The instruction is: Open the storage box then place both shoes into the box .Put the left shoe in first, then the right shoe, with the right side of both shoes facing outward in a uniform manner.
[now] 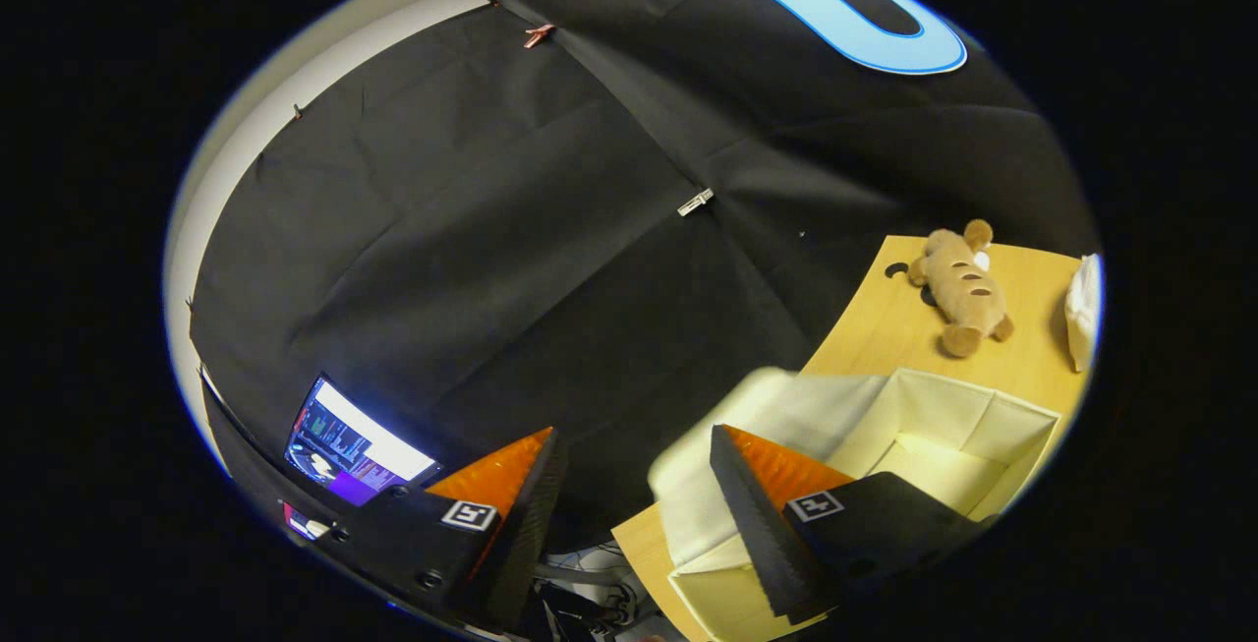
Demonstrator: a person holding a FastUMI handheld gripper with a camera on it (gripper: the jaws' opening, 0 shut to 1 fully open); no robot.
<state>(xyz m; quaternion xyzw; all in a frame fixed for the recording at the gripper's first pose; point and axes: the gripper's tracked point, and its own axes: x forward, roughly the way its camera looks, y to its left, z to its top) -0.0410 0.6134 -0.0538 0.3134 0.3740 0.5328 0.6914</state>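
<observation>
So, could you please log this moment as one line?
gripper: open, holding nothing | storage box: open, interior bare | plush toy: on table beyond box

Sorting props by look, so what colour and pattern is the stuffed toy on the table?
Tan with dark brown stripes, clearest in the gripper view: stuffed toy lying beyond the open storage box.

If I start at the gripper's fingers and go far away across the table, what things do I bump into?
Gripper, fingers open → open storage box → plush toy lying on the wooden table.
</observation>
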